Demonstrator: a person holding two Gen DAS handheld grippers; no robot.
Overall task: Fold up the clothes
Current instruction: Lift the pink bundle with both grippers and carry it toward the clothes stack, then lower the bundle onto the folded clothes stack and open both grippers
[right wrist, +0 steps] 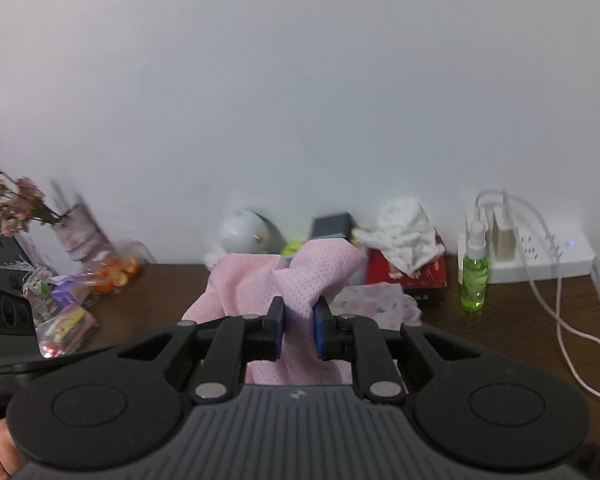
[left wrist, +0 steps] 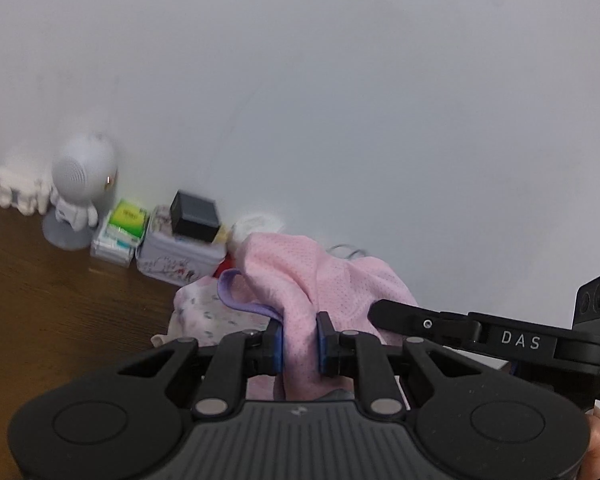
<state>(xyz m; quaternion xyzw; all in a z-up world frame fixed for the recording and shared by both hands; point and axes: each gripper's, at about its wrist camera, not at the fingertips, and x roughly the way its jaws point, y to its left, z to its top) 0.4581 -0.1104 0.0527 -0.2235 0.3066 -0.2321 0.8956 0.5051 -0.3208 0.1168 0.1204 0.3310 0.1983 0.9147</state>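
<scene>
A pink mesh garment (left wrist: 300, 280) with a lilac trim band (left wrist: 236, 300) hangs bunched between both grippers, lifted above the brown table (left wrist: 40, 300). My left gripper (left wrist: 299, 342) is shut on a fold of it. My right gripper (right wrist: 299, 330) is shut on another fold of the same garment (right wrist: 300, 276). A pale floral cloth (left wrist: 204, 312) lies on the table under the garment; it also shows in the right wrist view (right wrist: 376, 300). The right gripper's body (left wrist: 500, 340) shows at the right of the left wrist view.
Along the wall stand a white round figure (left wrist: 80, 184), tissue packs (left wrist: 120, 232), a tin (left wrist: 172, 256) with a black box (left wrist: 194, 216), a red tissue box (right wrist: 412, 268), a green spray bottle (right wrist: 475, 272), a power strip (right wrist: 540, 252) with cables, flowers (right wrist: 16, 200) and snack bags (right wrist: 68, 312).
</scene>
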